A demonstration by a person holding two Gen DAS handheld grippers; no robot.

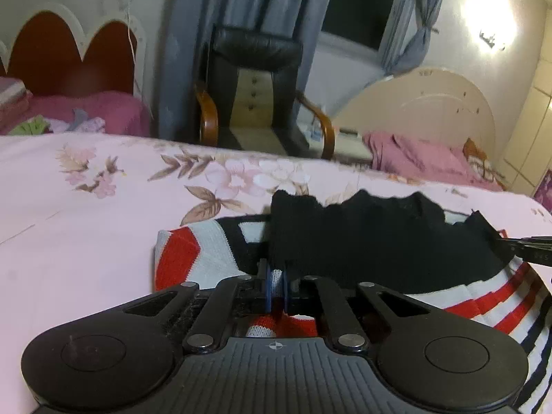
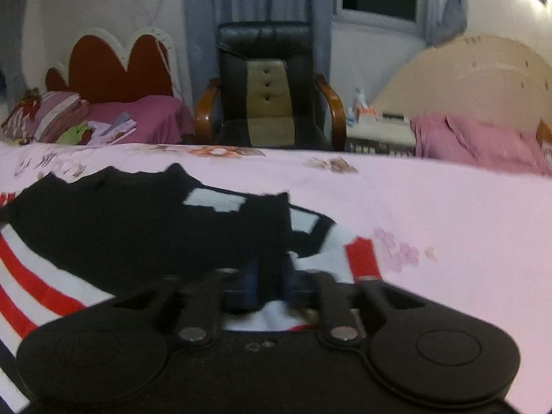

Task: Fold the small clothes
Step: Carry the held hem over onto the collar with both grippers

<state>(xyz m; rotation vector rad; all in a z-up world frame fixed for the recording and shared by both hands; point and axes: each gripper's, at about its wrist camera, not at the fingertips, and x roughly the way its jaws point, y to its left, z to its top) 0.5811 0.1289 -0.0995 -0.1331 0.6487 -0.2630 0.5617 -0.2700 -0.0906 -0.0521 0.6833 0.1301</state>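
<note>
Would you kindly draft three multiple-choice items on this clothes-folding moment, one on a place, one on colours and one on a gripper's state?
1. Where does the knitted garment lie?
A. On the pink floral bedspread
B. On the black chair
C. On a bare wooden floor

2. Which colours are the garment's stripes?
A. Green and yellow
B. Red, white and black
C. Blue and orange

3. How does the left gripper stand?
A. Wide open above the garment
B. Shut on the garment's edge
C. Shut on a pillow

Answers:
1 A: both wrist views show the garment spread on the flowered pink cover, with the chair beyond the bed's far edge.
2 B: red and white bands with black lines run beside a black panel.
3 B: the blue pads are drawn close, with knitted fabric between them.
</note>
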